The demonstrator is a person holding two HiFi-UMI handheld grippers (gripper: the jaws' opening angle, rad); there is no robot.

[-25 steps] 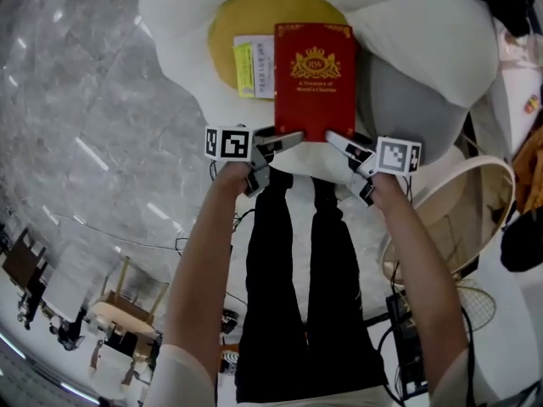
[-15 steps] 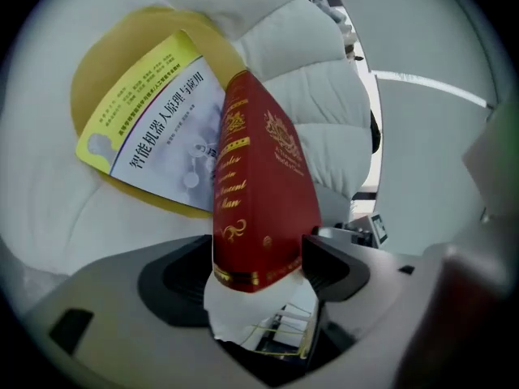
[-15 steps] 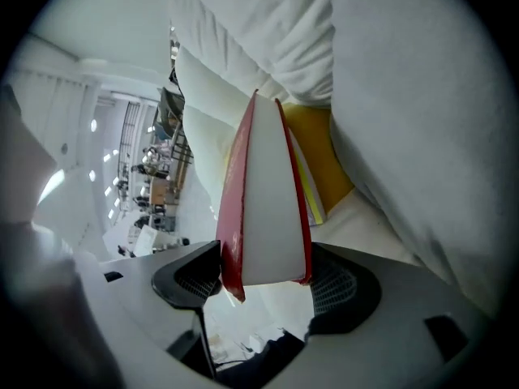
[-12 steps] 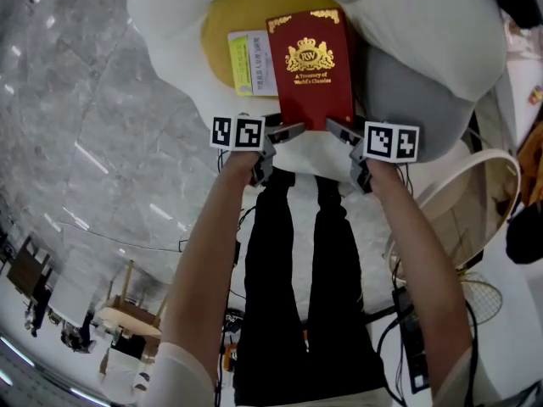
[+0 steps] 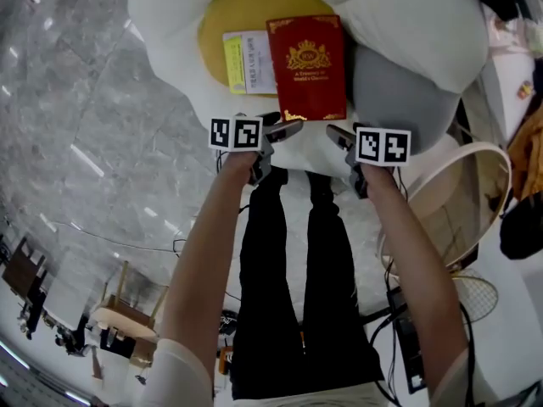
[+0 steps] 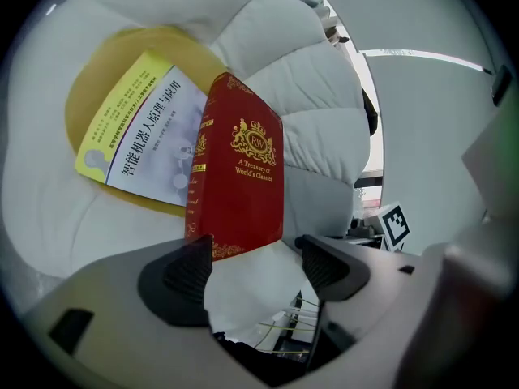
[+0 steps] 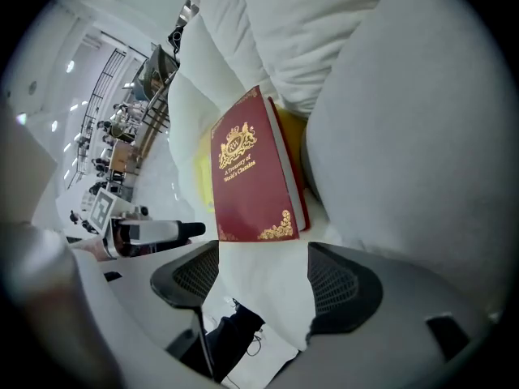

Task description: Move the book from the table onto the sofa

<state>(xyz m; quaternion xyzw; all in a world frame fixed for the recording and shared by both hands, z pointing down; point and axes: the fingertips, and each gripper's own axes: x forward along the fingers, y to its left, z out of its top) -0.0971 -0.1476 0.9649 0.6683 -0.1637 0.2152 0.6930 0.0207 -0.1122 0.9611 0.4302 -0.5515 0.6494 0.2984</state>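
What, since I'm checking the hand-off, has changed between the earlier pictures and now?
The book has settled on the sofa, partly over the booklet. The left gripper and right gripper, at its near corners earlier, have let go and drawn back; the right's jaws have just been opening, and both stand open, empty. The booklet and yellow cushion stayed put.

red book (image 5: 307,66) 1 | booklet (image 5: 249,62) 1 | left tongs (image 6: 255,267) + right tongs (image 7: 263,275) 2
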